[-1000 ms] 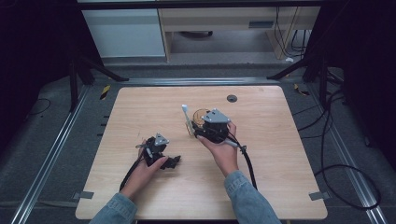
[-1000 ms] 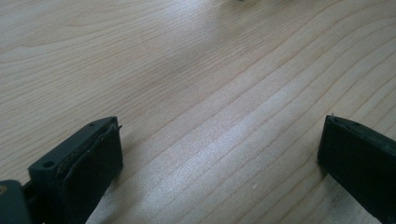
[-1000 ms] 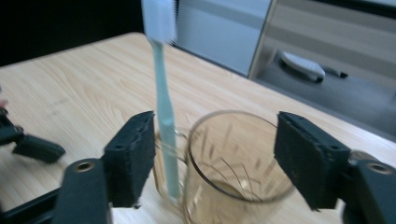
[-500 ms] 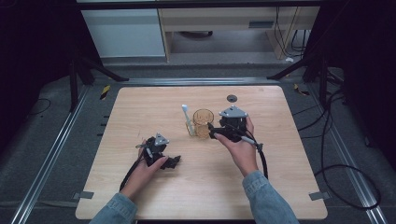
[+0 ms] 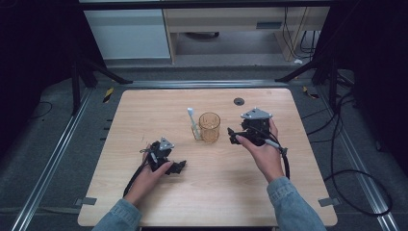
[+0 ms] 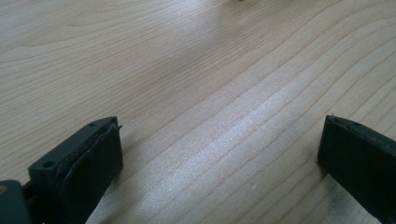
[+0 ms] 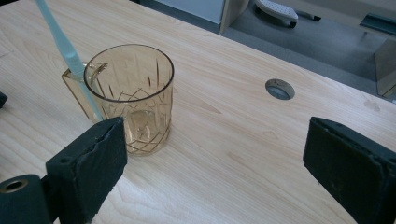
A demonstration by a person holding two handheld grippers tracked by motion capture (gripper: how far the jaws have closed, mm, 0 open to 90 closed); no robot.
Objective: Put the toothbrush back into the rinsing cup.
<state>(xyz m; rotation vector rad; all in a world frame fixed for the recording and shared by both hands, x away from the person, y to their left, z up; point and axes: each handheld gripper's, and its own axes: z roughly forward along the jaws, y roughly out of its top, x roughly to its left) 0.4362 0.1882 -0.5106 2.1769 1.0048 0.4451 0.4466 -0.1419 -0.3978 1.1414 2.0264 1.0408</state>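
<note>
The left gripper [image 5: 180, 166] lies low on the near part of the pale wooden worktop [image 5: 144, 110], its jaws spread wide with nothing but bare wood grain between them in the left gripper view; the left hand [image 5: 146, 175] wraps its body from behind; farther in and to the right, the right hand [image 5: 262, 151] holds the right gripper [image 5: 231, 136] just beside the amber glass cup [image 5: 210, 126], apart from it; its jaws have just been opening and stand wide, empty, the cup off to the left of the left jaw in the right gripper view; the cup stands upright near the worktop's middle; a pale blue toothbrush [image 7: 70, 56] leans upright at the cup's handle side, head up; beyond, a round grommet hole [image 5: 239, 101] sits near the far edge.
</note>
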